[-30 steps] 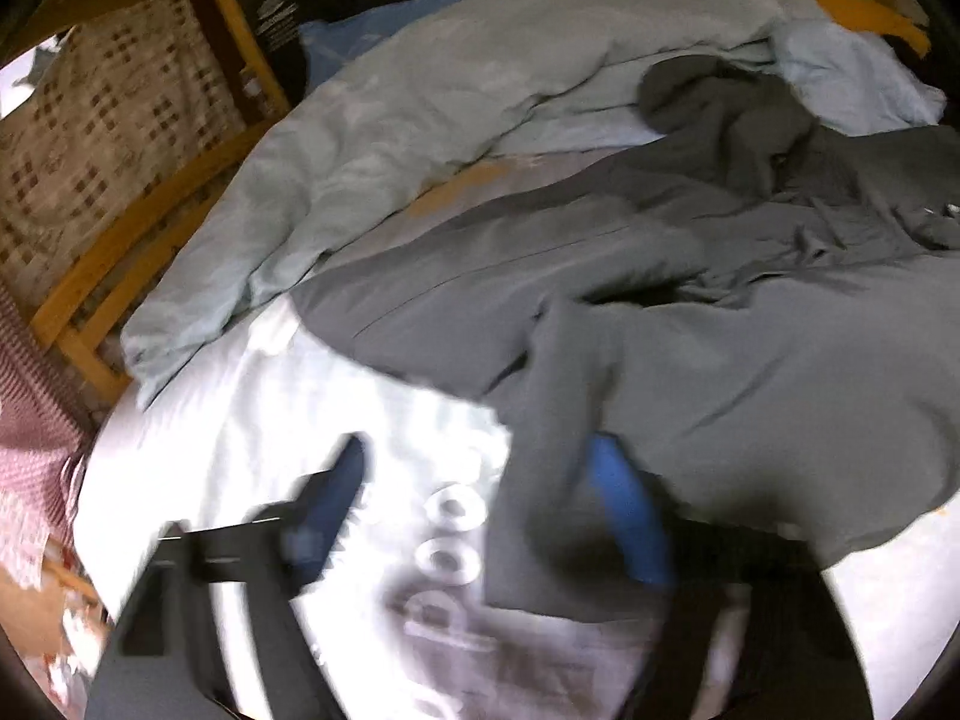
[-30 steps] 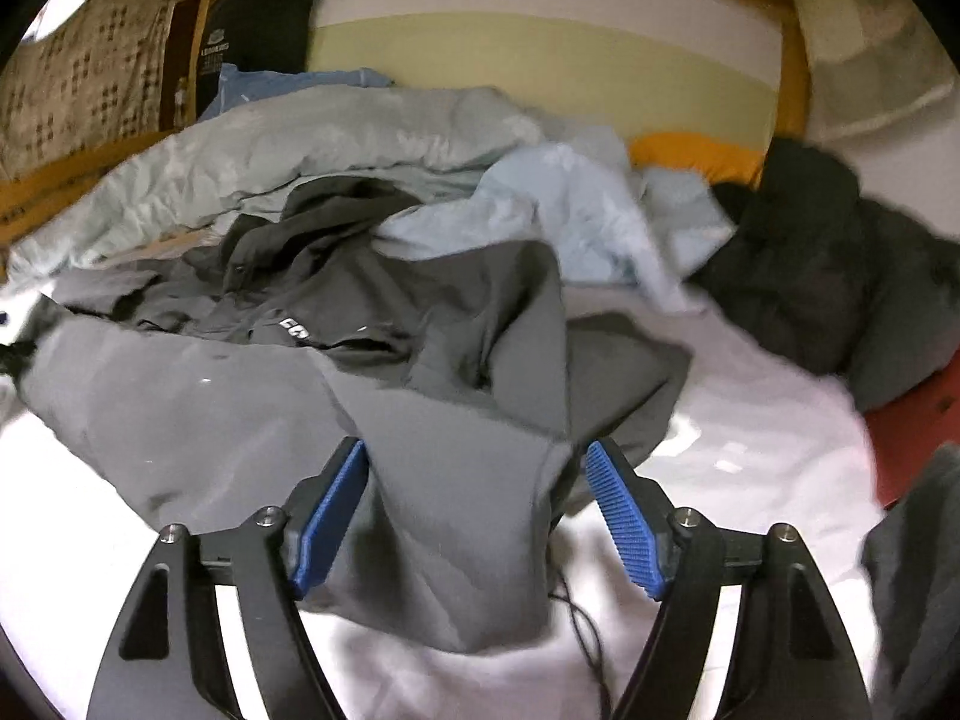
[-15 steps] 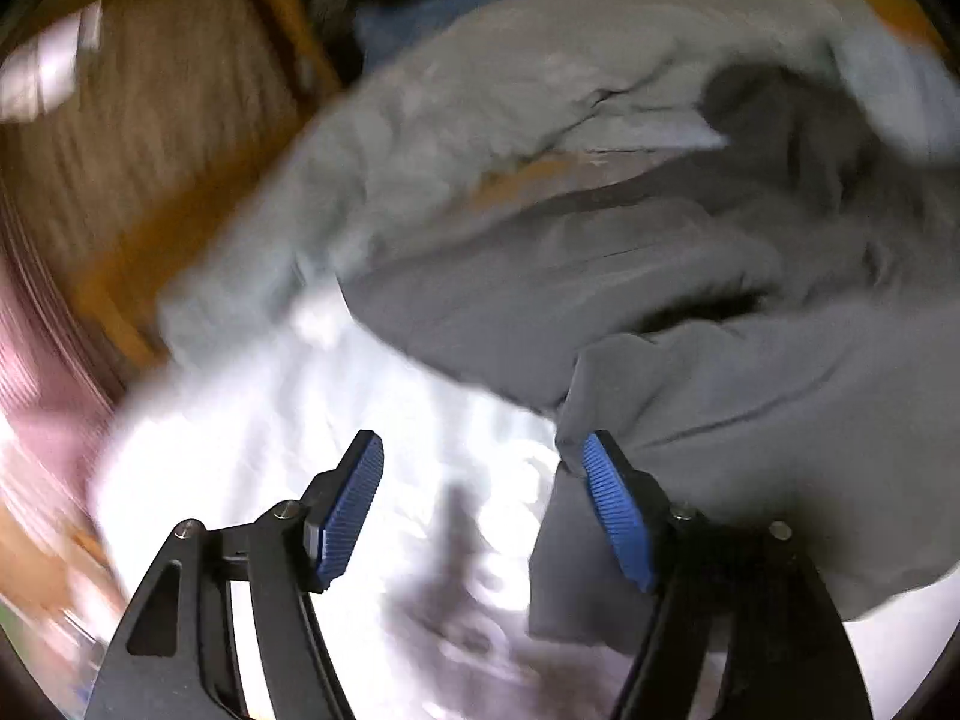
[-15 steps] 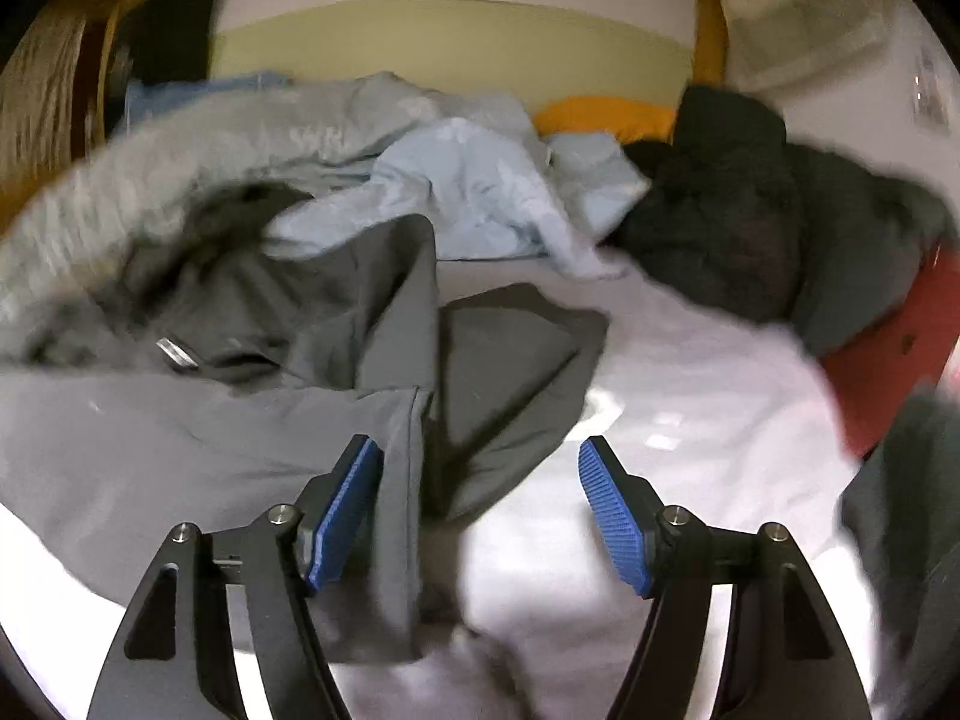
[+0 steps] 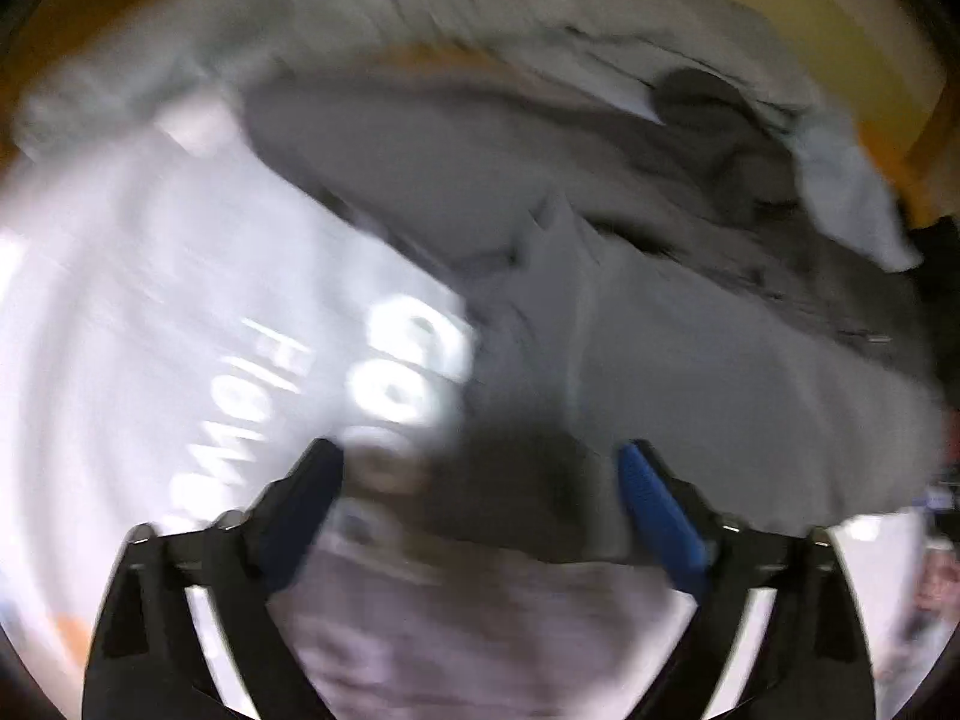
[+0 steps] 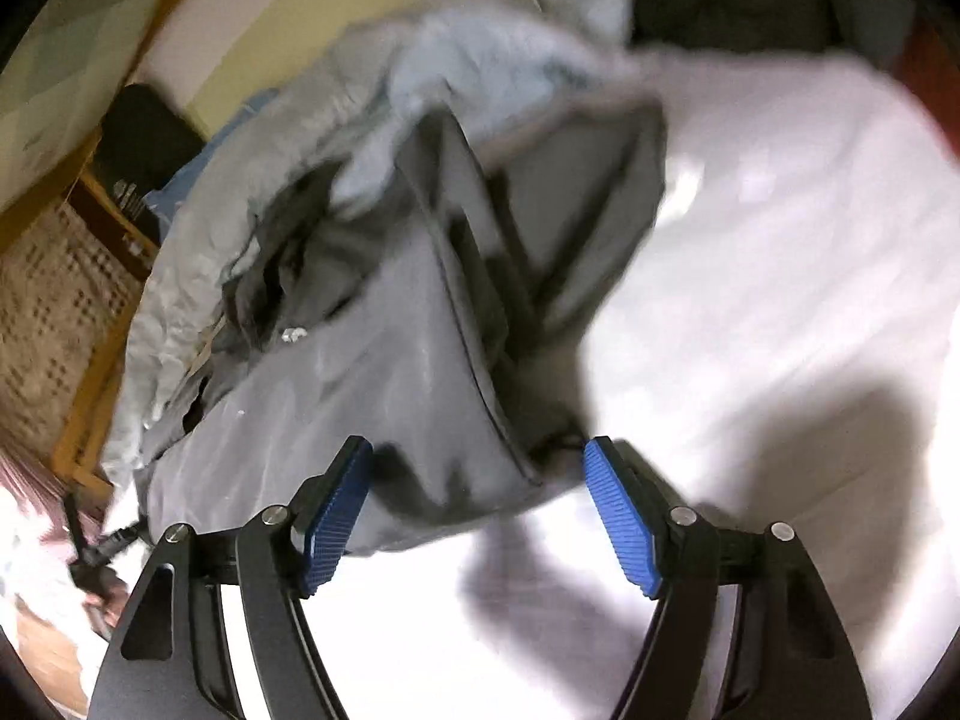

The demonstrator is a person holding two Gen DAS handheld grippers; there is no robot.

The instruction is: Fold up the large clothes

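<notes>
On the bed, blurred grey jacket (image 6: 372,372), seemingly ungripped, edges cropped

I am working in a home bedroom: clothes are lying heaped on a white bedsheet (image 6: 780,252) printed with lettering, a pale yellow headboard (image 6: 282,42) is running behind the pile, and a wooden chair (image 6: 90,360) with a checked cushion is standing alongside.

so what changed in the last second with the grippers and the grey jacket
Both views have swung and tilted. The right hand-held gripper has moved to the grey jacket's near edge, its hem now between the open fingers. The left hand-held gripper has closed in on the jacket's other end. Neither has gripped. The jacket stays spread on the white sheet.
</notes>
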